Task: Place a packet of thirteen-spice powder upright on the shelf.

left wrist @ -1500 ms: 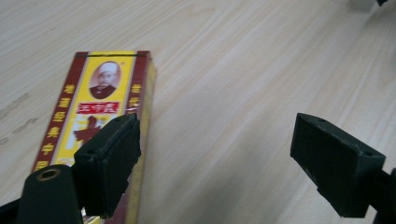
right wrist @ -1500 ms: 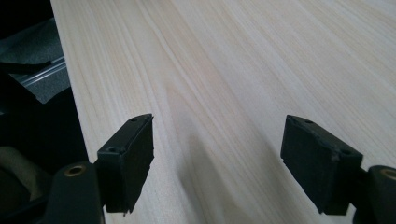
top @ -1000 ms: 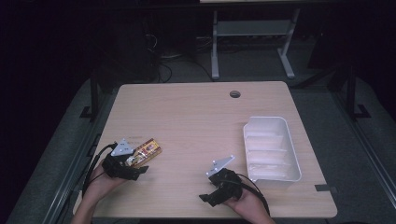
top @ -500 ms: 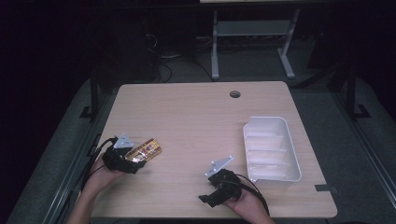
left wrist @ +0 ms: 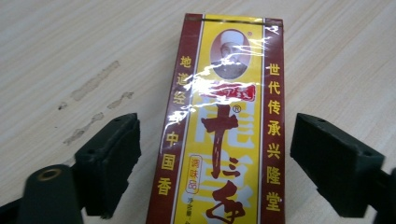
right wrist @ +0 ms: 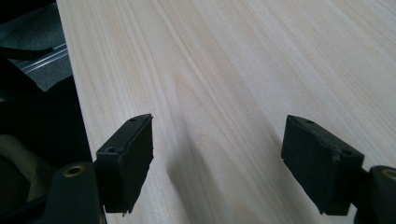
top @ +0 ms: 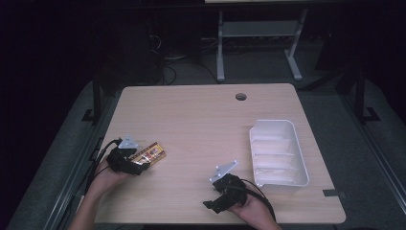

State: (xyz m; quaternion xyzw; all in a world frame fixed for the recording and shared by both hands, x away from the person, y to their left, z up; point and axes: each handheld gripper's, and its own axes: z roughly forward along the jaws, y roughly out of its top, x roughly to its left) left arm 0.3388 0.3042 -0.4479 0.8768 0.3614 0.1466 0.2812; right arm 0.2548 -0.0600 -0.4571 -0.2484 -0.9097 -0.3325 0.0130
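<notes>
A red and yellow packet [top: 150, 154] with Chinese print lies flat on the wooden table [top: 201, 124] near its left front. My left gripper [top: 137, 165] has its two jaws on either side of the packet's [left wrist: 224, 121] near end. They have just been closing, but a gap remains on both sides, so the left gripper [left wrist: 215, 144] is open. My right gripper [top: 214, 203] rests low at the table's front edge. In the right gripper view the right gripper [right wrist: 217, 154] stands open over bare wood.
A white plastic tray [top: 251, 143] stands at the right of the table, beyond my right hand. A round cable hole [top: 241, 96] sits near the far edge. Faint smears [left wrist: 93, 84] mark the wood left of the packet. A metal frame stands on the floor behind.
My left gripper has moved up and slightly right onto the near end of the packet. The right gripper, the packet and the tray have stayed put.
</notes>
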